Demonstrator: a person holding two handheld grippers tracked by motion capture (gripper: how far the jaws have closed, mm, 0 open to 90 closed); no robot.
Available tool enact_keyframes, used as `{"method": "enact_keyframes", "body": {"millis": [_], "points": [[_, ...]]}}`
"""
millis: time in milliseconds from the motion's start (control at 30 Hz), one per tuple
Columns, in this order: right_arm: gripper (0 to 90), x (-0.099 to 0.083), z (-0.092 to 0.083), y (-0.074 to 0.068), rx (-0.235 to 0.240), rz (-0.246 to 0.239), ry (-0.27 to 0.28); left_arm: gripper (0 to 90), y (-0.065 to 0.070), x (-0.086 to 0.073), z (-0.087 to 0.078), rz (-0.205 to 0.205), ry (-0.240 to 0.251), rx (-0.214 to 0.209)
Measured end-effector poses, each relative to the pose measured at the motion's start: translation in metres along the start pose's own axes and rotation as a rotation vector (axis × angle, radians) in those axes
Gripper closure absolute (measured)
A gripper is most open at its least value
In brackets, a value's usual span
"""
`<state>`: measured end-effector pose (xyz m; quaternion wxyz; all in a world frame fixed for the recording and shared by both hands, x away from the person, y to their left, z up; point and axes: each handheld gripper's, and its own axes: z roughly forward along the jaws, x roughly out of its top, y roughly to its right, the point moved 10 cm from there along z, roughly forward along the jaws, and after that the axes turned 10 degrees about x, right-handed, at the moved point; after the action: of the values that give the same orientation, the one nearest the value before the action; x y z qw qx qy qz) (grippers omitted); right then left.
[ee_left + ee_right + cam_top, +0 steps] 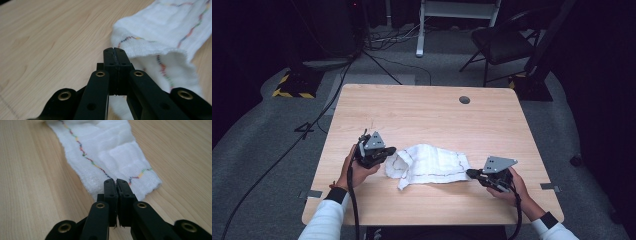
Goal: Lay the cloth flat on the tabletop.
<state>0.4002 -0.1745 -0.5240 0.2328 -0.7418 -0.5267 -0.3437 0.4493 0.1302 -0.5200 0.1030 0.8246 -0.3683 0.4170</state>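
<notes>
One white cloth (pixel 432 166) with colourful zigzag stitching lies crumpled near the front of the wooden desk (pixel 422 112), light, limp and best taken by its ends, where the left tool (pixel 388 150) and right tool (pixel 470 173), two in all, are each clenched on an edge.

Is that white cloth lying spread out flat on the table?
No, the white cloth is bunched and folded over itself in the high view, lying crumpled on the wooden table.
</notes>
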Motion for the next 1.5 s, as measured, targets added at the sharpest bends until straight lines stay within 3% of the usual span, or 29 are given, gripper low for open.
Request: {"method": "enact_keyframes", "body": {"millis": [67, 167, 267, 333, 433, 467, 500, 533, 567, 633, 700, 733, 767, 900, 1033, 1200, 1333, 1400, 1500], "points": [[87.2, -0.001, -0.001, 0.002, -0.006, 0.003, -0.001, 89.2, -0.003, -0.004, 0.001, -0.004, -0.014, 0.002], [87.2, -0.007, -0.001, 0.008, -0.022, 0.012, -0.02, 88.0, -0.01, -0.022, 0.005, -0.016, -0.083, 0.023], [87.1, -0.009, 0.0, 0.01, -0.028, 0.013, -0.034, 78.3, -0.011, -0.028, 0.005, -0.017, -0.113, 0.039], [86.5, -0.014, 0.002, 0.011, -0.028, 0.019, -0.053, 64.6, -0.005, -0.029, 0.001, -0.033, -0.12, 0.023], [83.8, -0.015, 0.003, 0.011, -0.027, 0.019, -0.056, 45.2, 0.003, -0.026, -0.003, -0.027, -0.108, 0.007], [78.1, -0.016, 0.003, 0.013, -0.037, 0.021, -0.059, 41.9, 0.02, -0.022, -0.009, -0.017, -0.085, -0.059], [77.6, -0.017, 0.003, 0.013, -0.037, 0.025, -0.059, 40.7, 0.029, -0.019, -0.013, 0.014, -0.06, -0.072], [75.6, -0.018, 0.002, 0.013, -0.031, 0.025, -0.059, 39.2, 0.029, -0.019, -0.013, 0.014, -0.06, -0.072], [72.8, -0.018, 0.001, 0.013, -0.024, 0.029, -0.055, 38.0, 0.046, -0.02, -0.017, 0.058, -0.055, -0.103], [70.2, -0.019, 0.0, 0.013, -0.015, 0.039, -0.049, 37.9, 0.052, -0.022, -0.017, 0.075, -0.056, -0.118], [68.6, -0.019, 0.0, 0.012, -0.001, 0.038, -0.045, 41.2, 0.073, -0.031, -0.017, 0.133, -0.093, -0.17], [68.3, -0.019, 0.001, 0.011, 0.006, 0.036, -0.047, 42.2, 0.073, -0.031, -0.017, 0.133, -0.093, -0.17], [67.6, -0.02, 0.002, 0.01, 0.011, 0.03, -0.053, 43.2, 0.082, -0.036, -0.016, 0.156, -0.111, -0.193], [66.5, -0.023, 0.005, 0.005, 0.045, 0.011, -0.078, 51.0, 0.09, -0.043, -0.016, 0.213, -0.148, -0.215], [62.8, -0.029, 0.008, -0.001, 0.092, 0.002, -0.1, 58.2, 0.09, -0.046, -0.014, 0.214, -0.154, -0.228], [60.1, -0.033, 0.007, -0.003, 0.107, -0.006, -0.112, 49.4, 0.094, -0.053, -0.012, 0.208, -0.177, -0.237], [60.0, -0.042, 0.007, -0.004, 0.106, -0.021, -0.154, 49.8, 0.093, -0.052, -0.01, 0.203, -0.174, -0.236], [63.4, -0.045, 0.007, -0.004, 0.101, -0.016, -0.152, 54.5, 0.092, -0.052, -0.009, 0.199, -0.165, -0.223], [75.4, -0.045, 0.007, -0.003, 0.093, -0.017, -0.151, 66.6, 0.09, -0.052, -0.009, 0.199, -0.164, -0.208]]}}
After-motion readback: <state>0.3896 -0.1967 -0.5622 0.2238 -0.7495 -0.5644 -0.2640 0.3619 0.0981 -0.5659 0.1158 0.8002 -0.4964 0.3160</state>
